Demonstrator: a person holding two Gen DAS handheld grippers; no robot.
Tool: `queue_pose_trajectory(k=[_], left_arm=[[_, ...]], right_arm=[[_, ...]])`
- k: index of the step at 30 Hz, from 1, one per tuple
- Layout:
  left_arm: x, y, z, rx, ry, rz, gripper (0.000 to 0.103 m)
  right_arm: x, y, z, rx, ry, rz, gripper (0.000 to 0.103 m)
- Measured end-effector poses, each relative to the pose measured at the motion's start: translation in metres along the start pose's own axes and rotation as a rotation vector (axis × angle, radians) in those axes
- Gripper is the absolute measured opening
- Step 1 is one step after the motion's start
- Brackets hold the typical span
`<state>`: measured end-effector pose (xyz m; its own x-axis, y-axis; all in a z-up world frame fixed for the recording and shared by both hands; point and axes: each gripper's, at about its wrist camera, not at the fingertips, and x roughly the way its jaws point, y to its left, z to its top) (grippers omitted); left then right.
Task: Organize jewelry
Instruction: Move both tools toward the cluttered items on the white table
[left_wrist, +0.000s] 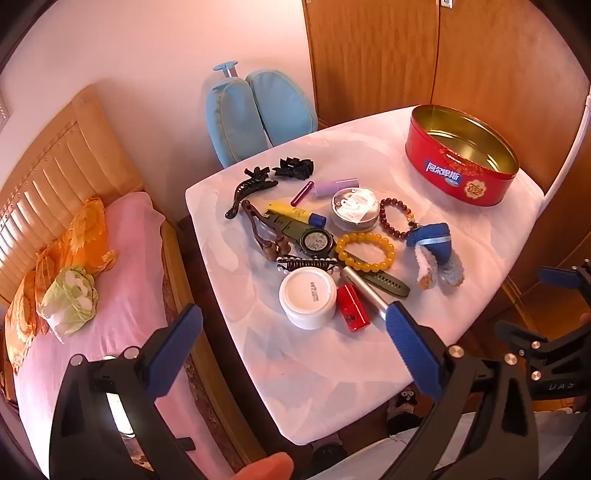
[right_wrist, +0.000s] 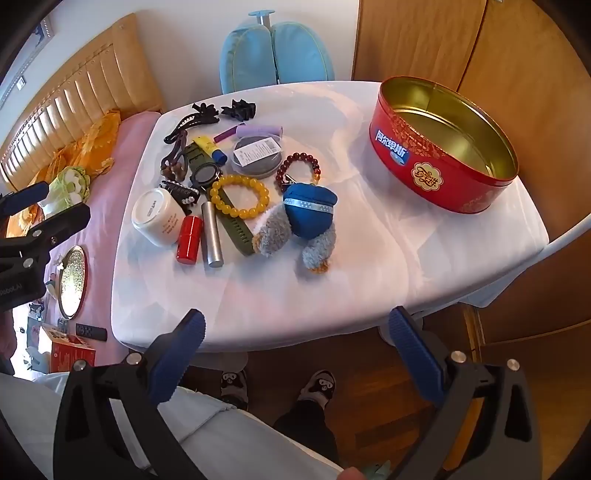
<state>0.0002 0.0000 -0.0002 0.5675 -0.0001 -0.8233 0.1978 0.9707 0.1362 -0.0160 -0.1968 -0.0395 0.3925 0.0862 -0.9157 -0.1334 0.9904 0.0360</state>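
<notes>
Lot: loose jewelry and small toiletries, heaped at the middle of the white table (right_wrist: 332, 295). Receptacle: red tin (right_wrist: 443, 147), lidless and bare inside, upper right of both views, well apart from the heap. Principal pieces: yellow bead bracelet (right_wrist: 240, 197) at frame centre, lying across the green strap of a digital watch (right_wrist: 207, 175); dark red bead bracelet (right_wrist: 299, 170) just to its right, beside a blue pouch (right_wrist: 310, 214); black hair clips (right_wrist: 207, 112) at the upper left of the heap. Also present: white jar (right_wrist: 157, 216), red cylinder (right_wrist: 190, 238), silver tube (right_wrist: 212, 236). Step in hand, as judged: first pick not yet made. Recommended handling: start with the yellow bead bracelet, which lies on top; pinch across one side of the ring rather than spanning it, lift straight up to clear the strap, then carry over the tin's rim before letting go. Left gripper (left_wrist: 291, 332): lower frame, jaws spread wide, nothing between them, tilted down over the table's near-left edge. Right gripper (right_wrist: 295, 338): lower frame, jaws likewise wide and empty, pitched steeply down at the near edge, short of the heap.
</notes>
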Motion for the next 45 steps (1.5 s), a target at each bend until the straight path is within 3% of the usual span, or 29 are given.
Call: queue_pose_trajectory(k=[38, 45], left_arm=[[0.008, 0.009, -0.009, -0.017, 0.025, -0.006, 0.097], [0.019, 0.022, -0.011, -0.076, 0.081, -0.102, 0.097]], right_arm=[[0.006, 0.007, 0.004, -0.034, 0.022, 0.001, 0.100], [0.009, 0.005, 0.002, -0.018, 0.031, 0.010, 0.100]])
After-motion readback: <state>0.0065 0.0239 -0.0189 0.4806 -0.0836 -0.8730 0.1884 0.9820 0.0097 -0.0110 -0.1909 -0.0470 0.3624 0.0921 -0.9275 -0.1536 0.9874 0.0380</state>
